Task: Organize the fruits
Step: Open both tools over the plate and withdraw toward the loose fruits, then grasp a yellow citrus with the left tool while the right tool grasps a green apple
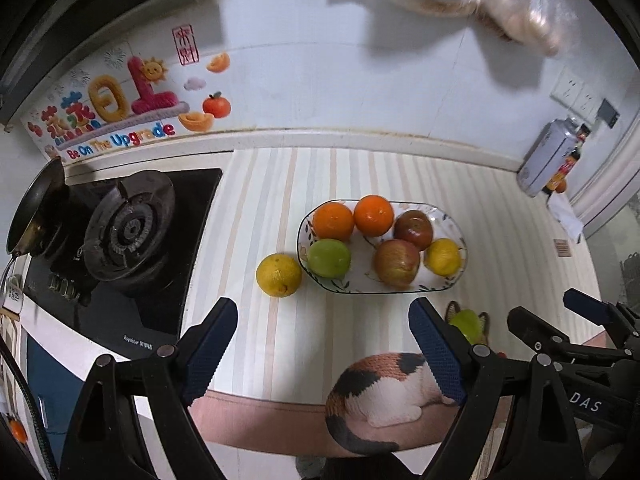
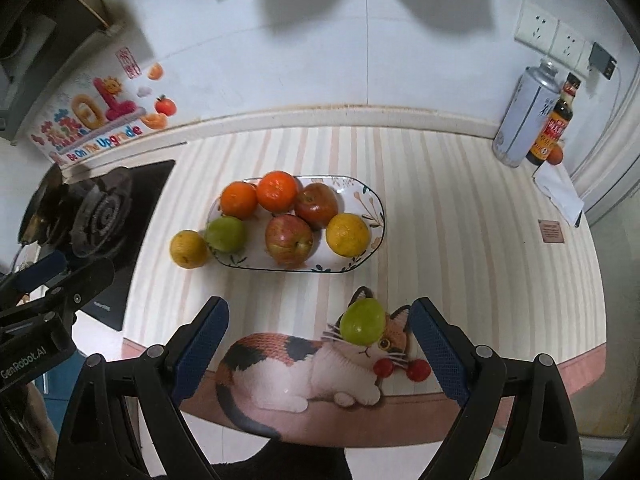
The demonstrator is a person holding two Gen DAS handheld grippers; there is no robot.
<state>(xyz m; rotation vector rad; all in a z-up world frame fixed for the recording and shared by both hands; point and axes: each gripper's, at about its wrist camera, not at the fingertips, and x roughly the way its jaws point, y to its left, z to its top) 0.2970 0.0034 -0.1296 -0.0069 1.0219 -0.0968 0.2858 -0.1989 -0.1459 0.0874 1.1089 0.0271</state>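
Hovering left gripper [image 1: 324, 344] and right gripper [image 2: 320, 344] — both agape, plate [image 2: 372, 196] fruit-laden

The left black two-finger gripper with blue ribbed pads [image 1: 324, 354] is hanging tilted steeply downward, jaws spread wide, gripping nothing. The right matching black gripper [image 2: 320, 354] is hovering just beside it, likewise wide and empty.

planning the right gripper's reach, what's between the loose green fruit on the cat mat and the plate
In the right wrist view, only bare striped counter separates the green fruit from the plate. Nothing stands in that stretch.
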